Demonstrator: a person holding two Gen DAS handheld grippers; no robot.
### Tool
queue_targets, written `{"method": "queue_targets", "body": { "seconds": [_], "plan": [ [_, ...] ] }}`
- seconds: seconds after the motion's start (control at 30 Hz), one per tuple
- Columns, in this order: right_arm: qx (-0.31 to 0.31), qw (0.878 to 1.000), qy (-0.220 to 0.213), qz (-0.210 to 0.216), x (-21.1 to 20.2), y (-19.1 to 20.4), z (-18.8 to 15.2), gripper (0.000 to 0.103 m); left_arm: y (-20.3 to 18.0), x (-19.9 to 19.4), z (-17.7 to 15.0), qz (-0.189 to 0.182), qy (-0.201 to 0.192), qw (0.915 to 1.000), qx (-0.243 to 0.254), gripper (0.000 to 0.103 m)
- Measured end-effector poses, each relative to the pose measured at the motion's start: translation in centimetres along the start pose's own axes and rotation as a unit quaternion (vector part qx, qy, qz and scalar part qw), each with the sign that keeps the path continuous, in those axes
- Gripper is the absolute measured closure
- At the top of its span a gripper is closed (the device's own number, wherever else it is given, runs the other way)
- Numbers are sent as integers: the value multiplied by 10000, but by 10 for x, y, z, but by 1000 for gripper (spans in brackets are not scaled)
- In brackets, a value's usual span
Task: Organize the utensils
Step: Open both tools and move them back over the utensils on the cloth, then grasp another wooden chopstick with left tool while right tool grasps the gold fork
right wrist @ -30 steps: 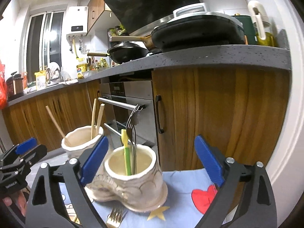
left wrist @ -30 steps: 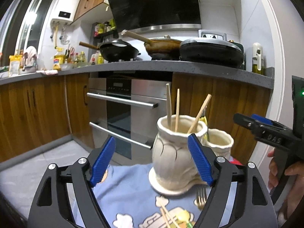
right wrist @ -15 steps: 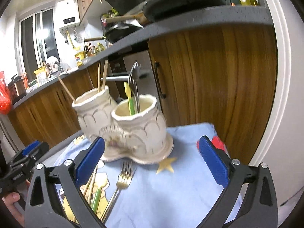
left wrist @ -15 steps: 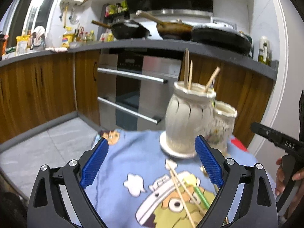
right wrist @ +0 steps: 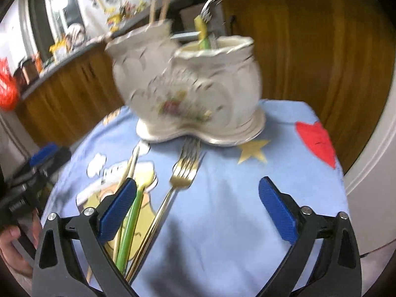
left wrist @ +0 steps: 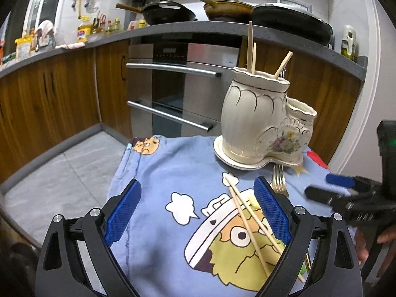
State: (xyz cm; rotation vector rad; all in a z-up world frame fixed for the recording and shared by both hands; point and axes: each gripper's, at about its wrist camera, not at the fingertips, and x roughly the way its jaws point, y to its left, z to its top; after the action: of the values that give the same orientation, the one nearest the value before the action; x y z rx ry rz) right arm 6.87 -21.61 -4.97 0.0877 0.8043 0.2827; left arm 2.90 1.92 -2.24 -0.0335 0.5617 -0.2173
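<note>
A cream ceramic double holder (left wrist: 257, 121) stands on a blue cartoon cloth (left wrist: 173, 178); it also shows, blurred, in the right wrist view (right wrist: 188, 86). Its taller pot holds wooden chopsticks (left wrist: 250, 47); the lower pot holds a fork and a green utensil (right wrist: 201, 34). On the cloth lie a gold fork (right wrist: 183, 173), a green-handled utensil (right wrist: 132, 222) and loose chopsticks (left wrist: 247, 222). My left gripper (left wrist: 196, 212) is open and empty above the cloth. My right gripper (right wrist: 198, 208) is open and empty above the fork's handle.
Wooden kitchen cabinets (left wrist: 61, 94) and a steel oven (left wrist: 173, 91) stand behind the table. Pans (left wrist: 168, 12) sit on the grey counter. A white door frame (right wrist: 371, 148) is at the right. The floor (left wrist: 61, 168) lies left of the table.
Both grippers have pulled back and tilted down from the holder toward the cloth. The loose fork, green utensil and chopsticks now sit between or under the fingers. Both remain open.
</note>
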Motion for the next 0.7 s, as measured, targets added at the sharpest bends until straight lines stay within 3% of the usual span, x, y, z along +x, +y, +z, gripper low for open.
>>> {"method": "queue_targets", "body": {
  "seconds": [0.27,0.37,0.5,0.7],
  "plan": [
    [-620,9968,459,-186,18,30,-13,59,3,2,-1,-159,65,9998,-53,11],
    [-831,9946,519,-343,23,38,-15,68,2,4,-1,-137,117,9998,-3,11],
    [-968,9933,586,-219,24,41,-12,86,-5,7,-3,-106,222,9995,185,11],
    [-915,9931,736,-44,15,23,-11,95,-17,10,-8,-174,431,9979,443,11]
  ]
}}
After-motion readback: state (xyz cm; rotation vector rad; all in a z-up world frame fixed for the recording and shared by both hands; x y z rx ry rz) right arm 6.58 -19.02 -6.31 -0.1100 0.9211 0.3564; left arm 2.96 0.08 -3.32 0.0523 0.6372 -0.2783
